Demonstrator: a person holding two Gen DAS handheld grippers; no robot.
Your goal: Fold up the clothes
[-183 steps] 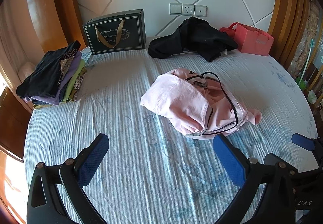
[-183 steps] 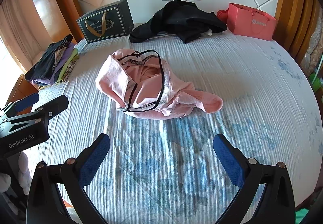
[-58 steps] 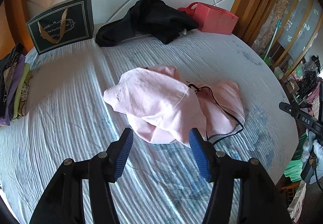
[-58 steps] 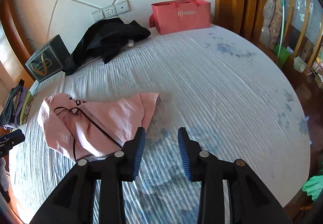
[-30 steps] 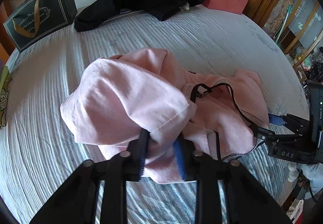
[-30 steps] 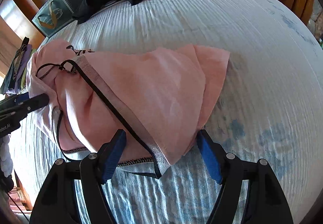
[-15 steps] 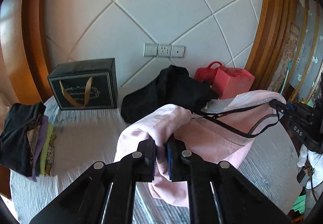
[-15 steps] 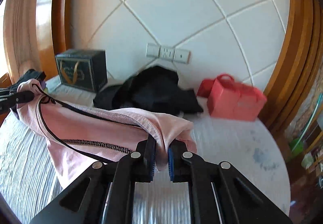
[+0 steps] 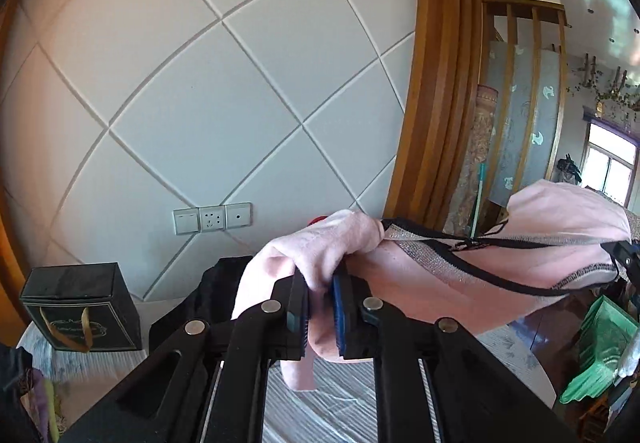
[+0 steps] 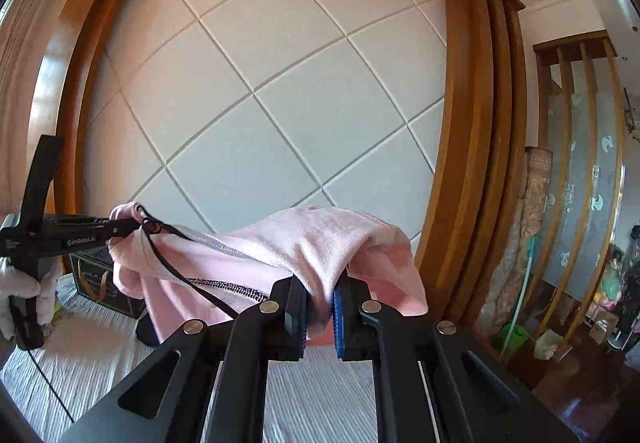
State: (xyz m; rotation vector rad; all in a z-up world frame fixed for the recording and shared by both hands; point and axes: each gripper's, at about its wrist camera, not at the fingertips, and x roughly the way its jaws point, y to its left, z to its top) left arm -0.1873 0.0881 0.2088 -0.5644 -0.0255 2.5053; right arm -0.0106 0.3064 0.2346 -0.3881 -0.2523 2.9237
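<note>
**Aloft now: pink garment stretched between two clamped grippers**

Plainly, the left gripper (image 9: 320, 307) has its blue-padded jaws pinched almost together on a bunched fold of the soft pale pink garment with black-and-silver trim (image 9: 440, 283), and cloth fills the narrow gap between the pads. The right gripper (image 10: 320, 313) is likewise nearly closed, biting a thick fold of the same garment; its jaws have just been closing, and the pink fabric sits between them.

From the left gripper the garment runs to the right in the left wrist view, its black cord and glittering band pulled fairly taut toward the right gripper's black tip at the frame edge. In the right wrist view the same cloth spans leftward to the left gripper (image 10: 120, 229), which is held by a hand in a pale glove (image 10: 18, 291). The garment hangs in the air above the striped white-and-blue bedspread (image 9: 340, 399), with a loose pink flap drooping below the left gripper toward it.

Behind the garment, against the white quilted diamond-panel wall (image 9: 208, 115), sit a crumpled black garment (image 9: 212, 295) and, left of it, a black gift bag with gold ribbon handle (image 9: 80, 315). Above the black garment a row of white wall sockets (image 9: 212, 218) is fixed to the wall. Far right of the garment stand tall wooden slats (image 9: 444, 83).
</note>
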